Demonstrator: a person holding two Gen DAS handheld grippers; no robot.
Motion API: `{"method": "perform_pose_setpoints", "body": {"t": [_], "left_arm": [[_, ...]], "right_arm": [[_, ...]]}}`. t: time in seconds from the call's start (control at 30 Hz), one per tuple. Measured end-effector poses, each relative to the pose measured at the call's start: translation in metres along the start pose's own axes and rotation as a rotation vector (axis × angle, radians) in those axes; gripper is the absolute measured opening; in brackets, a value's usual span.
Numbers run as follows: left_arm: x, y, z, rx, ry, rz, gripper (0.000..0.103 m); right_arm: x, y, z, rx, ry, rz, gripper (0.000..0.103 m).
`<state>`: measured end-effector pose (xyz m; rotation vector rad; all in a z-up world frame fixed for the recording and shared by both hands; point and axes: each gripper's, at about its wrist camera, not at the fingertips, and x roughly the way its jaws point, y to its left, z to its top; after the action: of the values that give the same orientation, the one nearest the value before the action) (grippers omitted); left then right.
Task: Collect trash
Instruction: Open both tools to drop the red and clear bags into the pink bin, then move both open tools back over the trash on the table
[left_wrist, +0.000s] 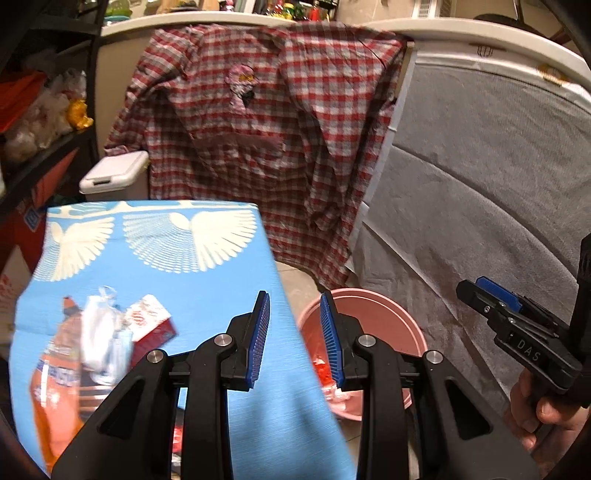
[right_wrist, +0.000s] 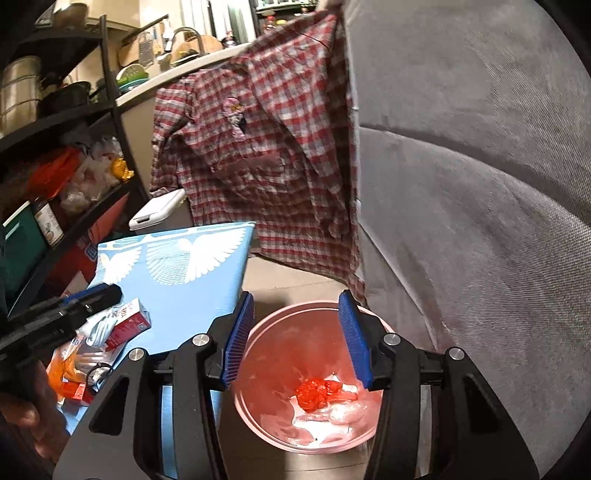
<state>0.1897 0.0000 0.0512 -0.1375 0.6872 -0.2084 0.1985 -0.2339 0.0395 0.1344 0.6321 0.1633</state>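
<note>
A pink bin (right_wrist: 266, 417) stands on the floor beside a blue table (right_wrist: 192, 284); it holds a crumpled red wrapper (right_wrist: 314, 395) and clear plastic scraps. It also shows in the left wrist view (left_wrist: 373, 317). On the table lie an orange packet (left_wrist: 55, 387), a crumpled white plastic piece (left_wrist: 99, 332) and a red-and-white carton (left_wrist: 151, 321). My left gripper (left_wrist: 295, 339) is open and empty above the table's right edge. My right gripper (right_wrist: 295, 339) is open and empty above the bin; it also shows in the left wrist view (left_wrist: 484, 295).
A red checked shirt (left_wrist: 258, 122) hangs over a white counter behind the table. A grey sofa (right_wrist: 480, 184) fills the right side. A black shelf rack (right_wrist: 55, 147) with pots and bags stands at left. A white lidded bin (left_wrist: 114, 173) sits behind the table.
</note>
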Motion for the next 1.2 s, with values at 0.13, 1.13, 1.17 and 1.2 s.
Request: {"method": "perform_pose_setpoints", "body": {"t": [0.13,1.13,1.17,1.2], "left_arm": [[-0.024,0.028,0.001,-0.004,-0.025,0.034,0.029],[-0.108,0.251,-0.048,-0.147,0.025,0.237,0.028],[-0.106,0.255,-0.05,-0.151,0.036,0.236,0.028],[-0.103,0.259,-0.052,-0.153,0.047,0.236,0.028]], "right_arm": [[-0.005,0.018,-0.002,-0.03,-0.018,0.03,0.049],[0.013,0.207,-0.022,-0.181,0.009,0.333,0.023],[0.016,0.212,-0.023,-0.188,0.014,0.337,0.023],[0.021,0.218,-0.025,-0.198,0.02,0.344,0.023]]}}
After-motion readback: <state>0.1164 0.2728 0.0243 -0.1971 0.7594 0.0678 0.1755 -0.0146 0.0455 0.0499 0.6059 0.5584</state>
